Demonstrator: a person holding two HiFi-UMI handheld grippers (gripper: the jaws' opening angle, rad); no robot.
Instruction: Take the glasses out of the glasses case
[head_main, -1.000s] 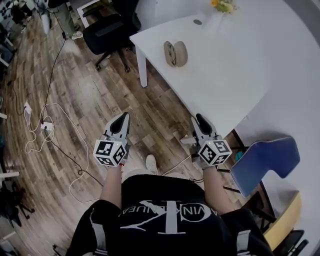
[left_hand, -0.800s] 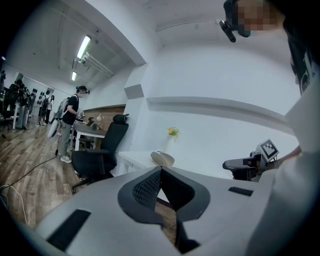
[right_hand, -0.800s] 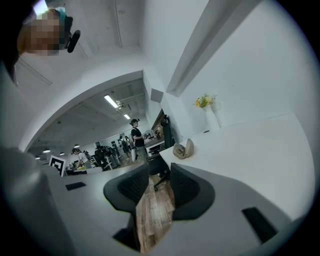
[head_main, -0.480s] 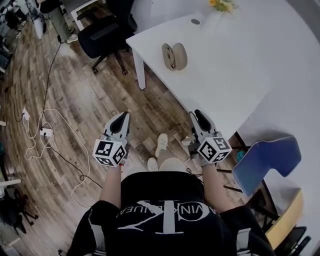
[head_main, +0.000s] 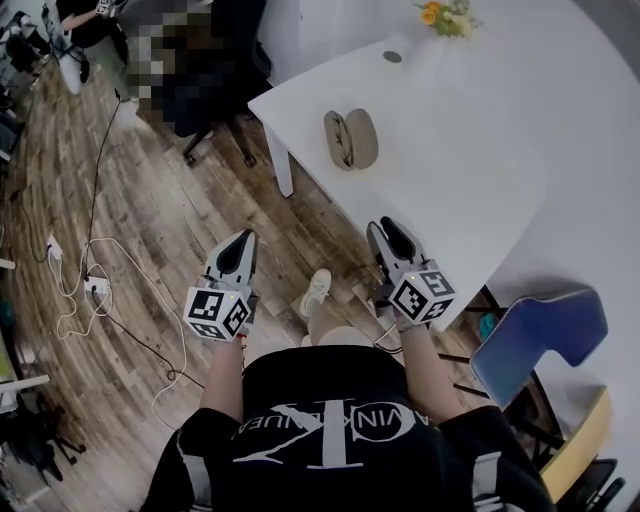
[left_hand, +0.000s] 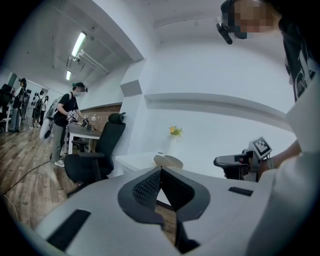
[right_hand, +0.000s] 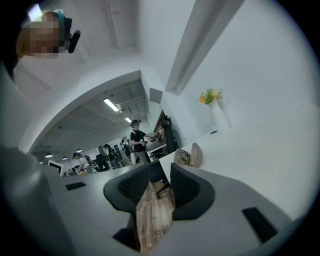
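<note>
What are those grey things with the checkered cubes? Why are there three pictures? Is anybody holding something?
A person holds a tool in each hand, called a hand-held gripper. Each has two jaws that pinch like tongs. The head view comes from a camera on the person's head, looking down. In it, the left hand-held gripper and the right hand-held gripper stick out in front of the person. The other two pictures come from small cameras riding on each gripper, looking along its jaws. The left jaws are together and the right jaws are apart. Neither holds anything. Ahead is a white table with an open tan glasses case and some flowers on it.
</note>
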